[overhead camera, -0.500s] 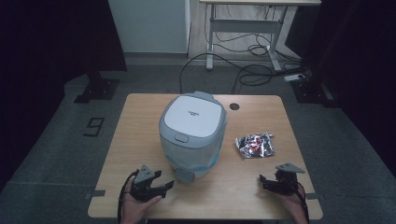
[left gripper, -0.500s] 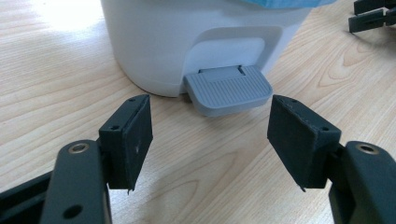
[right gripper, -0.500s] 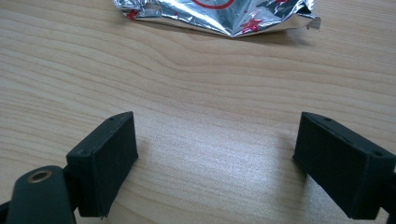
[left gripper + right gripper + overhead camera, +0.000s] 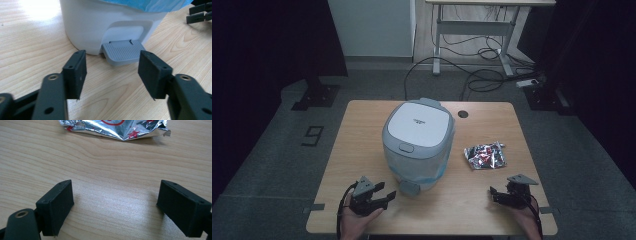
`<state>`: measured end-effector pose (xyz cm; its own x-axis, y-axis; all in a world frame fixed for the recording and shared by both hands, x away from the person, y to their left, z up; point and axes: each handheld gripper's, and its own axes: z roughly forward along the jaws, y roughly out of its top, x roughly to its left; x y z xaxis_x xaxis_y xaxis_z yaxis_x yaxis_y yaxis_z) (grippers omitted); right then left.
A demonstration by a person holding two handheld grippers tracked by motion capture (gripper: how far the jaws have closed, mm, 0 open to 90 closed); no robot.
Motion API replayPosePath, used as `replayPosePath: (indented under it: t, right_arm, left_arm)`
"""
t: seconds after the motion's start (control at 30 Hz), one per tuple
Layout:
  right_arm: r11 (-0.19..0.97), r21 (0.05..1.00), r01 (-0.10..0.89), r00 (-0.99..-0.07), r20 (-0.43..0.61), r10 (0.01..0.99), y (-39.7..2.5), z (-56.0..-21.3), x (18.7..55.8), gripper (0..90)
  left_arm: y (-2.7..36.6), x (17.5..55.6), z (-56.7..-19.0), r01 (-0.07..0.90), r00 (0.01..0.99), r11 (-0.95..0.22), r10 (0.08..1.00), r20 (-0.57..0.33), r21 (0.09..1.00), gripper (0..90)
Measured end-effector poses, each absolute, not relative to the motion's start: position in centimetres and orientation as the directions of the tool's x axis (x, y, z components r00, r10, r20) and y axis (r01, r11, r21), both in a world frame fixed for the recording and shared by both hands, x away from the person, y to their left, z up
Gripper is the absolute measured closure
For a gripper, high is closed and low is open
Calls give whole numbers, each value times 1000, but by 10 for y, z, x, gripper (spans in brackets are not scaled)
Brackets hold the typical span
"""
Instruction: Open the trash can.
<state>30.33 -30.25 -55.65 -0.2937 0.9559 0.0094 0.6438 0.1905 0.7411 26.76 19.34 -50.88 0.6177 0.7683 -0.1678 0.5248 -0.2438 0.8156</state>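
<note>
White lidded bin upright mid-table — crumpled foil wrapper beside it.

Bin top cut off at twelve o'clock, foil packet cropped at twelve o'clock, lid lettering too small to read

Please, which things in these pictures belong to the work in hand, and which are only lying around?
In the work:
- pedal bin, lid shut
- grey pedal, before the open left tool
- foil wrapper, ahead of the open right tool

Only around:
- cables on the floor
- desk frame behind

Both grippers' fingers apart, low.
</note>
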Motion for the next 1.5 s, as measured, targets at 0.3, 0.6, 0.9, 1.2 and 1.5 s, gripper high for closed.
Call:
replayPosePath:
  t: [0.3, 0.6, 0.9, 1.2, 1.5]
  right_arm:
    - [191, 741, 644, -295, 10, 955, -303, -556, 304, 127]
    - [192, 741, 644, -295, 9, 955, -303, -556, 304, 128]
    - [192, 741, 643, -294, 8, 956, -302, -556, 304, 129]
    - [192, 741, 643, -294, 8, 956, -302, -556, 304, 129]
    - [191, 742, 642, -294, 8, 956, -302, -557, 305, 129]
  left_arm:
    - [196, 266, -504, 492, 631, -213, 755, -178, 844, 537]
    - [198, 265, -498, 471, 663, -179, 718, -213, 864, 725]
    - [191, 266, -495, 437, 676, -182, 712, -188, 881, 867]
    - [182, 271, -497, 447, 680, -193, 708, -191, 874, 900]
    - [169, 279, -504, 460, 691, -232, 699, -182, 857, 900]
